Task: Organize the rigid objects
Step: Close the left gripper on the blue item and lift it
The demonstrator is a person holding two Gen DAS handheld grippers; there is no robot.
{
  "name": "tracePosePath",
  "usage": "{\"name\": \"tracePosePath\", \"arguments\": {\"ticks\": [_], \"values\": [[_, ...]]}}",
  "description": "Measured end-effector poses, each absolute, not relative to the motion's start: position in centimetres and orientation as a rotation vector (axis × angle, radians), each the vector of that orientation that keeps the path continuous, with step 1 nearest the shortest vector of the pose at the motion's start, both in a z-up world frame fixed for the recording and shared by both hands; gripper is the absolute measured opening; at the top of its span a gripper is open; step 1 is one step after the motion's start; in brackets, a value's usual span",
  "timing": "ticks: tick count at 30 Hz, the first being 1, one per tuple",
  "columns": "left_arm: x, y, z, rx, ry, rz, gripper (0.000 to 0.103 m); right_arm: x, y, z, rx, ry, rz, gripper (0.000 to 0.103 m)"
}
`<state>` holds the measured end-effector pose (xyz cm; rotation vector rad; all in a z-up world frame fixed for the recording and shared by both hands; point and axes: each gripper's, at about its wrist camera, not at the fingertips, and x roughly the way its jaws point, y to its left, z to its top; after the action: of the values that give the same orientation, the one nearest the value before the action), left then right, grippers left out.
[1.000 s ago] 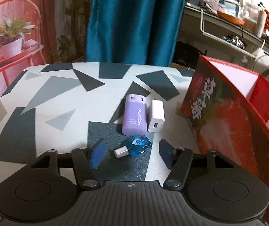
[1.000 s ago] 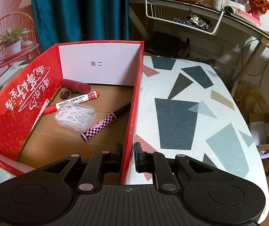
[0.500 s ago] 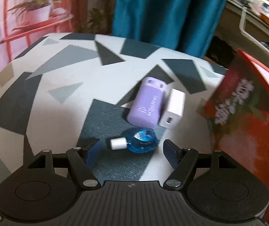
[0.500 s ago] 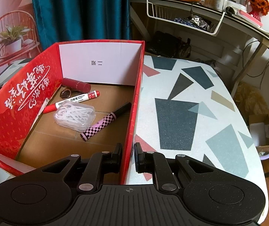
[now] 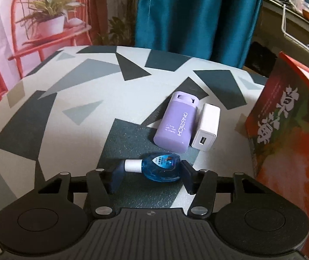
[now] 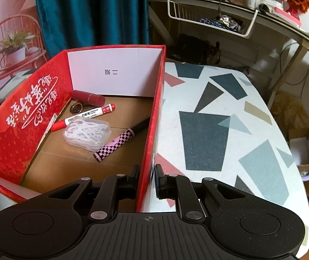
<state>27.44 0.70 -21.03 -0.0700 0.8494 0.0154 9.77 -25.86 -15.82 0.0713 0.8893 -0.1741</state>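
a small blue bottle [image 5: 162, 167] with a white cap lies on the patterned table [image 5: 67, 99], flanked by the closing left gripper [image 5: 151, 176], both pads touching it. the red box [image 6: 152, 117] wall is clamped by the right gripper [image 6: 146, 182].

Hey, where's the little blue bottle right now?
In the left wrist view, the blue bottle lies on the table between the closing fingers of the left gripper, just in front of the purple case and white charger.
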Motion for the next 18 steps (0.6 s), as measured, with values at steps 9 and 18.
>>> {"name": "tracePosePath", "arguments": {"ticks": [9, 18], "values": [[25.6, 1.9, -19.5, -0.049, 0.810, -0.064, 0.058, 9.7, -25.6, -15.9, 0.066, 0.883, -0.186, 0.012], [24.0, 1.3, -13.4, 0.010, 0.649, -0.198, 0.058, 9.6, -25.4, -15.8, 0.063, 0.879, -0.203, 0.012]]}}
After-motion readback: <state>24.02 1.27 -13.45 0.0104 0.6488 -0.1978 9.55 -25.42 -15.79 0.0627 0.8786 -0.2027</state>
